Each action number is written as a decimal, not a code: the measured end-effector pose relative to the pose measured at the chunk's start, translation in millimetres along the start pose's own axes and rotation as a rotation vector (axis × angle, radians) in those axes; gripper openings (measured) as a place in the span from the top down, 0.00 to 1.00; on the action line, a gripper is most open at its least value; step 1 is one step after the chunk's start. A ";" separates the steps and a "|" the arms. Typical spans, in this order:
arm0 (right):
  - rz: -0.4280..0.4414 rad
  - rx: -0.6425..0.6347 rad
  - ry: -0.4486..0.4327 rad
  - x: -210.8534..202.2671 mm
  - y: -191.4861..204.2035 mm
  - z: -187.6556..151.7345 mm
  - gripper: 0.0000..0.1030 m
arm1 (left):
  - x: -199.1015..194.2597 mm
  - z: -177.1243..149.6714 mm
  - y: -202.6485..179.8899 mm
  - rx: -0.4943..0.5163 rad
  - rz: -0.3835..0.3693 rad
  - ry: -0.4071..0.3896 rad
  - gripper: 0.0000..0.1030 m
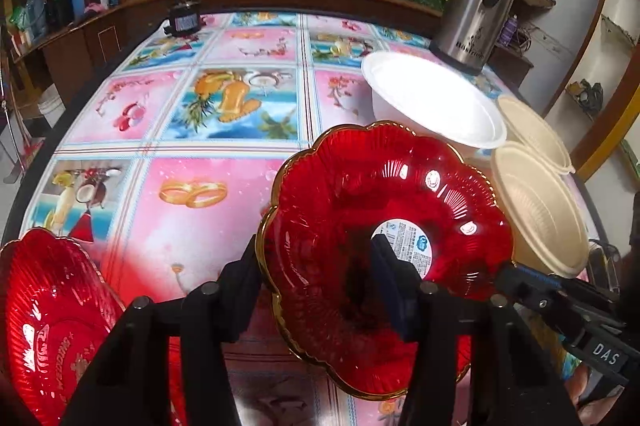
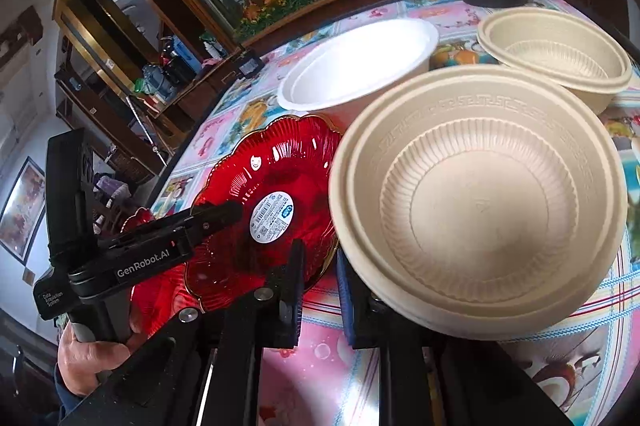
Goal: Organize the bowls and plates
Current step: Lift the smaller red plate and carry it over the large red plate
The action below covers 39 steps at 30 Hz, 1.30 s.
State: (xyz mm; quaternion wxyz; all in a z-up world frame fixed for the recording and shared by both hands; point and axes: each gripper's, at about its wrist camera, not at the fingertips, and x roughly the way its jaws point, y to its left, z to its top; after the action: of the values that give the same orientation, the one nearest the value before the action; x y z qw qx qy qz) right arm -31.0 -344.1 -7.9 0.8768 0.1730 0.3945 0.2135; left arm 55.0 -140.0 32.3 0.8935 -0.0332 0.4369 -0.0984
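My left gripper (image 1: pixel 320 266) is shut on the rim of a red scalloped glass plate (image 1: pixel 400 193) with a gold edge and a round label, held tilted above the table; it also shows in the right wrist view (image 2: pixel 280 169). A second red plate (image 1: pixel 48 302) lies at the lower left. My right gripper (image 2: pixel 318 286) is slightly open and empty beside the near rim of a beige ribbed bowl (image 2: pixel 480 201). Another beige bowl (image 2: pixel 560 53) and a white bowl (image 2: pixel 360 65) stand behind it.
A steel thermos (image 1: pixel 476 9) stands at the table's back right, close to the bowls. A small dark jar (image 1: pixel 184 21) sits at the back left. The flowered tablecloth (image 1: pixel 200 129) covers the table. A wooden cabinet with plants runs behind it.
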 end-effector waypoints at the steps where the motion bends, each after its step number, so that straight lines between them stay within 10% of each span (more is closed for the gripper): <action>1: 0.004 -0.004 -0.003 -0.5 0.9 -0.1 0.83 | -1.4 0.1 0.4 0.004 0.003 -0.002 0.50; 39: 0.267 0.068 -0.009 -21.4 26.3 -13.2 0.83 | -75.3 -40.6 29.5 -0.080 -0.009 -0.079 0.49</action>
State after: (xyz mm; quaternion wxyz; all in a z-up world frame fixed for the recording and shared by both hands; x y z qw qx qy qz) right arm -60.2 -330.9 9.4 0.8360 0.2547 0.3708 0.3142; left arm -17.7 -94.7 61.2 0.9076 -0.0746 0.4045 -0.0837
